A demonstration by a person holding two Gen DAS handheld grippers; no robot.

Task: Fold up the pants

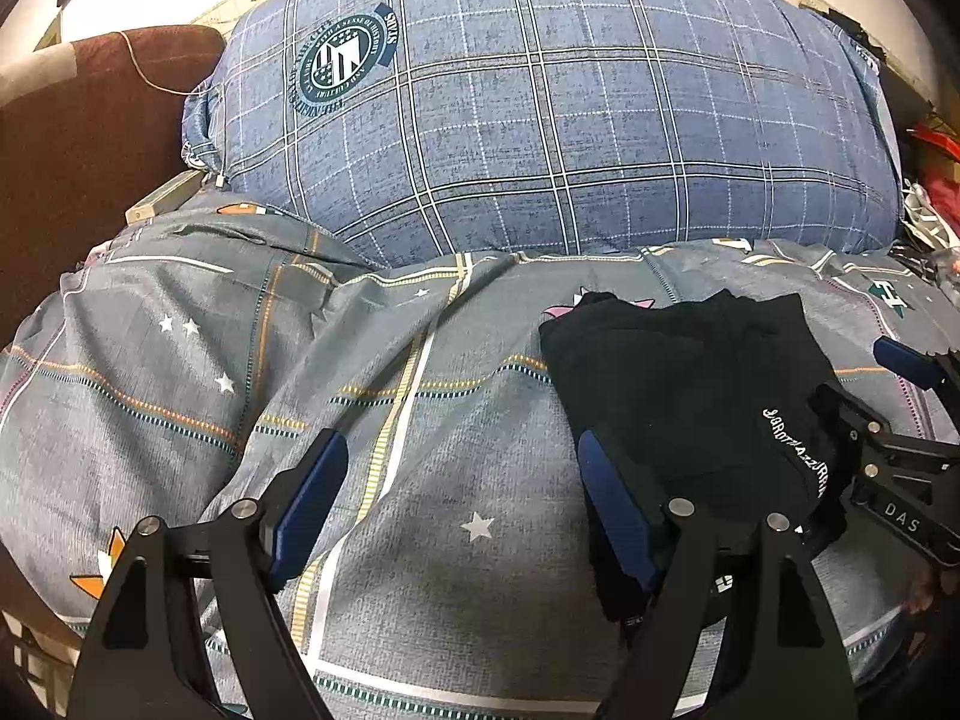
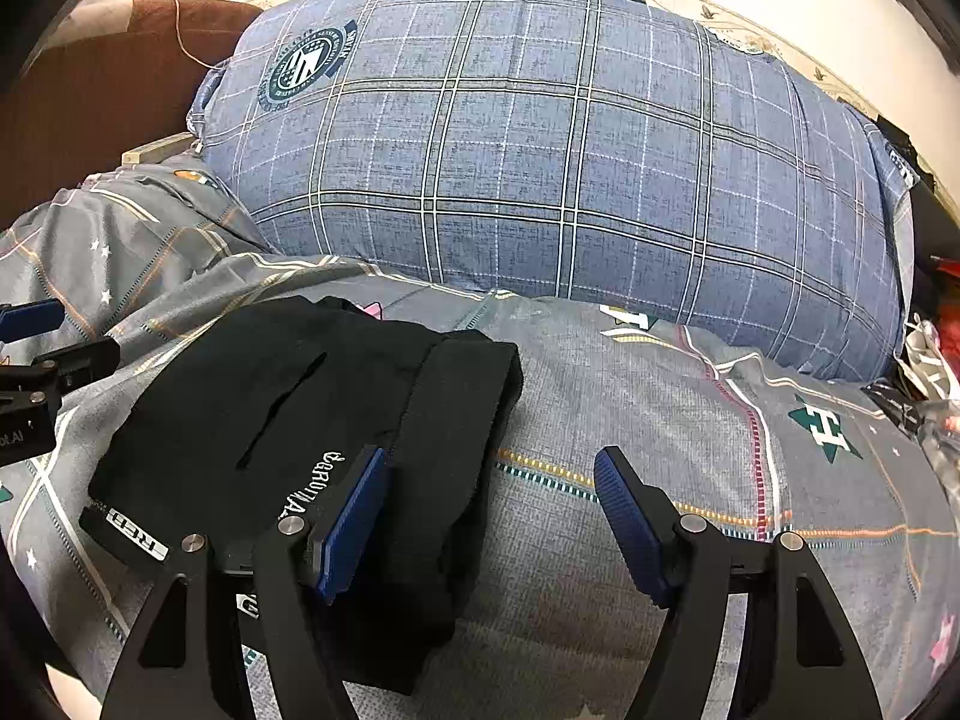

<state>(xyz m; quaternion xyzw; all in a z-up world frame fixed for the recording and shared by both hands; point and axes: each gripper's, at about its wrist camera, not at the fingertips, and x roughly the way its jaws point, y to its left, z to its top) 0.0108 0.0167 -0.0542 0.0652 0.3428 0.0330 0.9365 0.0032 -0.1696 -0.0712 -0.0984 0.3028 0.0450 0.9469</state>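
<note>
"DAS" is printed in white on the black body of the right gripper [image 1: 900,474], at three o'clock in the left wrist view. "RED" is read on a white label of the black pants [image 2: 252,420] at eight o'clock in the right wrist view, while their white script lettering cannot be made out. A large "H" is printed on the grey bedsheet [image 2: 828,426] at three o'clock; the round crest on the blue plaid pillow [image 2: 540,150] is too small to read.

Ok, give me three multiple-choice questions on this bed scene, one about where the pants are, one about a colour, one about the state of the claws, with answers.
1. Where do the black pants lie?
A. on the grey patterned duvet
B. on top of the blue plaid pillow
C. on the brown headboard

2. What colour are the claw pads?
A. red
B. blue
C. yellow

3. How does the right claw stand?
A. shut on the pants
B. shut on the pillow
C. open

Answers:
1 A, the folded bundle rests on the duvet in front of the pillow.
2 B, the ribbed pads on the black fingers are blue.
3 C, a wide gap shows between its pads, one pad over the pants' edge, nothing pinched; the left claw gapes too.
</note>
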